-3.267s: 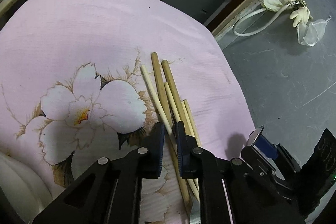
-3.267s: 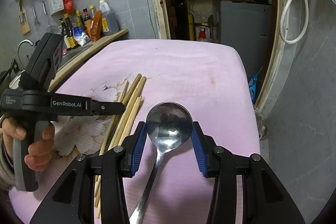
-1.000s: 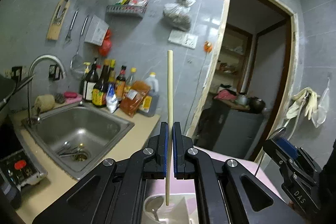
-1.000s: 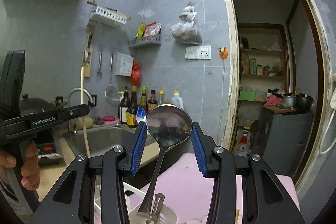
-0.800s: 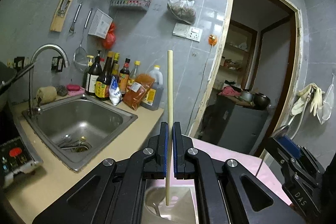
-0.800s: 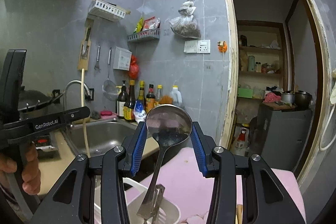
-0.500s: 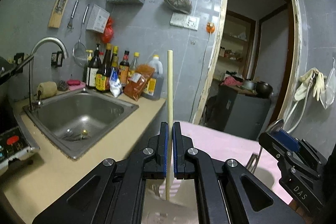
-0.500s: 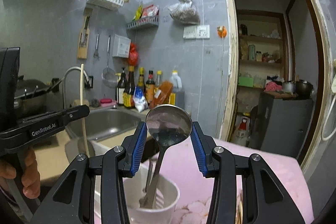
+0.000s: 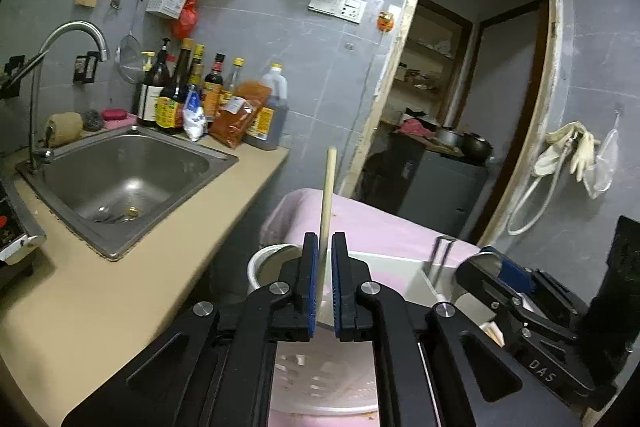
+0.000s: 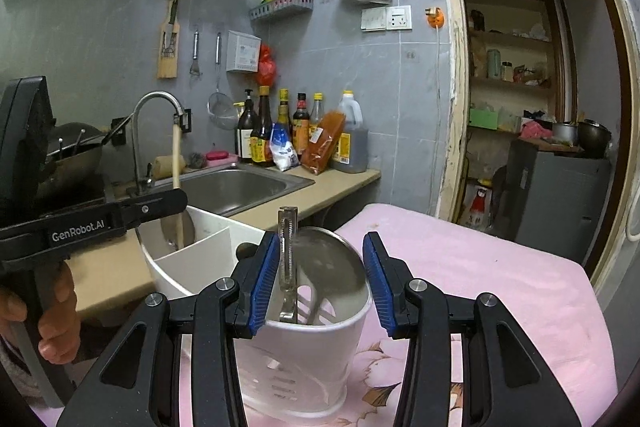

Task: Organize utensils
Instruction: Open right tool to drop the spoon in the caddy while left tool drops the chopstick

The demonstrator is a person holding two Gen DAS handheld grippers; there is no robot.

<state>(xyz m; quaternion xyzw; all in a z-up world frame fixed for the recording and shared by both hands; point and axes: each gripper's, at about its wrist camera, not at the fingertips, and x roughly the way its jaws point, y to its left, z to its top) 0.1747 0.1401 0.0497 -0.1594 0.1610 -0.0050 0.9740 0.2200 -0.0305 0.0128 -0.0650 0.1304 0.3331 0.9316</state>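
My left gripper (image 9: 324, 239) hangs over a white divided utensil holder (image 9: 256, 267). Its jaws are opening, and a pale wooden chopstick (image 9: 329, 187) leans loosely between them against the left pad, with a gap on its right. In the right wrist view that chopstick (image 10: 176, 163) stands in the holder's far left compartment (image 10: 192, 267), beside the left gripper (image 10: 180, 199). My right gripper (image 10: 320, 239) is shut on the bowl of a steel spoon (image 10: 332, 259), whose handle reaches down into the near compartment. A flat metal utensil handle (image 10: 287, 227) stands there too.
The holder sits on a pink flowered cloth (image 10: 480, 267) on the table. A beige counter (image 9: 120, 307) with a steel sink (image 10: 240, 187), a tap and sauce bottles (image 10: 296, 135) lies to the left. A doorway (image 9: 480, 107) opens at the right. A hand (image 10: 56, 307) grips the left tool.
Both grippers have sunk toward the holder. The chopstick has slid down and tipped between the left pads, which have parted a little. The spoon's bowl is down at the holder's rim.
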